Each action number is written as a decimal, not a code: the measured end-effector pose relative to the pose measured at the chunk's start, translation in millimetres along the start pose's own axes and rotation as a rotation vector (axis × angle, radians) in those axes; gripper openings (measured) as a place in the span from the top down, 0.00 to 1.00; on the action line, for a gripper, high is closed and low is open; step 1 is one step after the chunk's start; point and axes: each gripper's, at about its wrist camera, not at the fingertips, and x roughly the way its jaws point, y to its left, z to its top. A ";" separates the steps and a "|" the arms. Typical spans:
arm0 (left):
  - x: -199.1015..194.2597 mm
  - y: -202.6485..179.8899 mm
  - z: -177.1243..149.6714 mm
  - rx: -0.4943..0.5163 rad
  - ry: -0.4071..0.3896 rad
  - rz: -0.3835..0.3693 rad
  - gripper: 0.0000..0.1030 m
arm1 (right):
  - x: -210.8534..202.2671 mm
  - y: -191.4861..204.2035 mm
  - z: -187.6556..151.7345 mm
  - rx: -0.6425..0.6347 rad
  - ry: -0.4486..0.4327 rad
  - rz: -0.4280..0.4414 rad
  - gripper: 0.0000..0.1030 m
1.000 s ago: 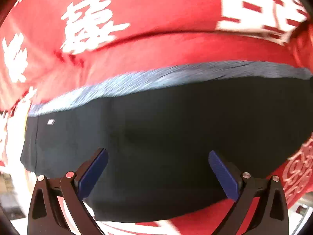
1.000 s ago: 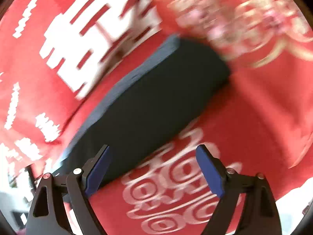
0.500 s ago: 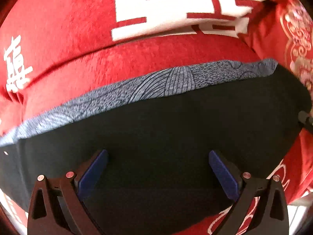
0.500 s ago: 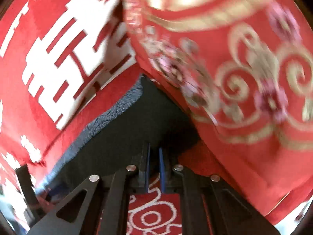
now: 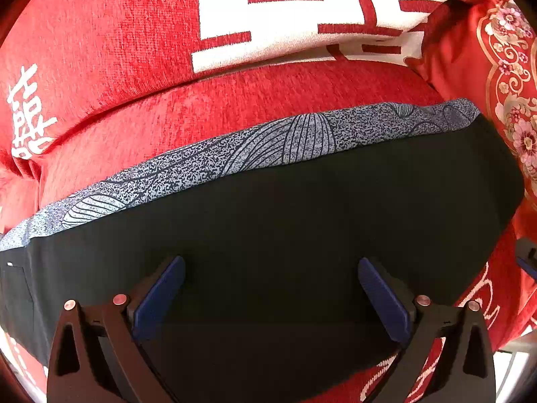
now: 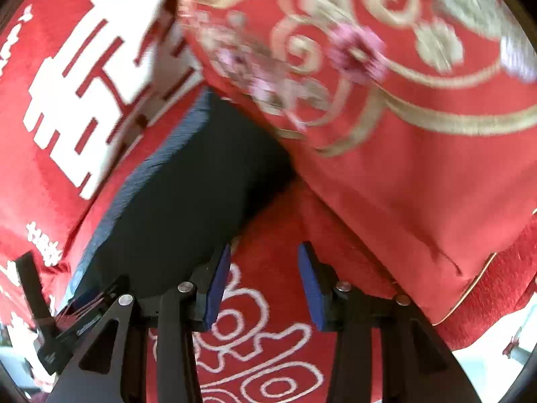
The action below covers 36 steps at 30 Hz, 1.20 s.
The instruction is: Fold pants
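Observation:
The folded dark pants (image 5: pixel 302 228) lie flat on a red sofa seat (image 5: pixel 235 107). A grey patterned strip (image 5: pixel 268 144) runs along their far edge. My left gripper (image 5: pixel 272 288) is open and empty, its blue pads low over the near part of the pants. In the right wrist view the pants (image 6: pixel 188 194) show at the left, with one end against an embroidered red cushion (image 6: pixel 386 110). My right gripper (image 6: pixel 265 278) is open and empty, just right of the pants' near corner, over the red seat cover (image 6: pixel 268 336).
The red backrest with large white characters (image 5: pixel 285 16) rises behind the pants. The embroidered cushion (image 5: pixel 513 107) stands at the right end. The sofa's front edge and a pale floor show at the lower right (image 6: pixel 496 352). The left gripper's body shows at the lower left (image 6: pixel 50 329).
My right gripper was shut at the pants' end half a second ago and has now opened and drawn back slightly. The left gripper has stayed open and moved closer over the pants.

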 end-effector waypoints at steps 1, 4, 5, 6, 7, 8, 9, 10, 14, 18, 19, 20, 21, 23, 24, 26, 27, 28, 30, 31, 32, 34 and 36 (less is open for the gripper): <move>-1.4 0.8 -1.0 0.000 -0.001 0.000 0.00 | -1.0 8.5 1.8 -0.034 -0.017 0.013 0.56; -2.5 0.3 -0.6 0.000 0.000 0.001 0.00 | 7.0 33.8 7.0 -0.109 -0.030 0.034 0.56; -2.7 0.0 -0.3 0.000 0.001 0.000 0.00 | 12.0 39.4 9.5 -0.119 -0.028 0.046 0.56; -2.5 -0.2 0.2 -0.001 0.001 0.000 0.00 | 18.6 44.4 12.2 -0.134 -0.024 0.053 0.56; -2.3 -0.5 0.6 0.000 0.002 0.000 0.00 | 27.3 48.6 15.6 -0.154 -0.017 0.046 0.56; -2.2 -0.4 0.7 0.000 0.004 0.000 0.00 | 37.0 50.7 19.8 -0.163 -0.006 0.032 0.56; -2.1 -0.3 0.8 0.000 0.006 -0.001 0.00 | 41.2 45.1 22.6 -0.158 -0.001 0.020 0.56; -3.3 0.8 -0.3 0.001 0.007 -0.002 0.00 | 42.1 33.5 28.3 -0.108 -0.021 0.043 0.56; -2.6 0.6 -0.4 0.004 0.001 -0.004 0.00 | 28.5 14.8 39.5 0.038 -0.049 0.085 0.56; -1.6 -0.7 0.8 0.001 0.001 0.000 0.00 | 20.3 9.9 24.8 0.044 -0.005 0.171 0.52; -1.4 -0.8 0.9 0.002 0.002 0.000 0.00 | 21.4 6.0 17.0 0.066 0.022 0.207 0.52; -1.4 -0.7 0.8 0.003 0.003 -0.001 0.00 | 22.7 2.5 10.7 0.090 0.040 0.236 0.52; -1.4 -0.5 0.7 0.005 0.003 -0.003 0.00 | 22.6 -1.9 3.6 0.118 0.055 0.265 0.52; -1.4 -0.5 0.9 0.009 0.003 -0.004 0.00 | 28.0 -7.7 -11.1 0.173 0.077 0.319 0.52; -1.4 -0.4 0.7 0.010 0.003 -0.004 0.00 | 29.3 -9.3 -16.2 0.187 0.083 0.334 0.52; -1.4 -0.3 0.5 0.010 0.003 -0.004 0.00 | 31.9 -12.9 -25.8 0.202 0.092 0.354 0.50; -1.5 -0.1 0.3 0.010 0.003 -0.003 0.00 | 34.5 -13.5 -29.0 0.204 0.098 0.363 0.50; -1.5 0.1 0.2 0.010 0.004 -0.003 0.00 | 36.4 -14.2 -29.7 0.202 0.102 0.371 0.50; -1.3 -0.2 0.4 0.010 0.004 -0.004 0.00 | 37.9 -14.8 -29.9 0.194 0.090 0.383 0.49; -1.3 -0.1 0.4 0.009 0.005 -0.004 0.00 | 36.7 -16.7 -29.6 0.191 0.083 0.386 0.49; -1.2 0.0 0.5 0.009 0.006 -0.003 0.00 | 36.9 -18.0 -28.4 0.189 0.073 0.391 0.49; -1.0 0.2 0.7 0.008 0.007 -0.004 0.00 | 38.8 -20.1 -25.0 0.196 0.049 0.407 0.49; -0.9 0.3 0.3 0.006 0.006 -0.005 0.00 | 42.0 -22.0 -20.3 0.208 0.013 0.432 0.49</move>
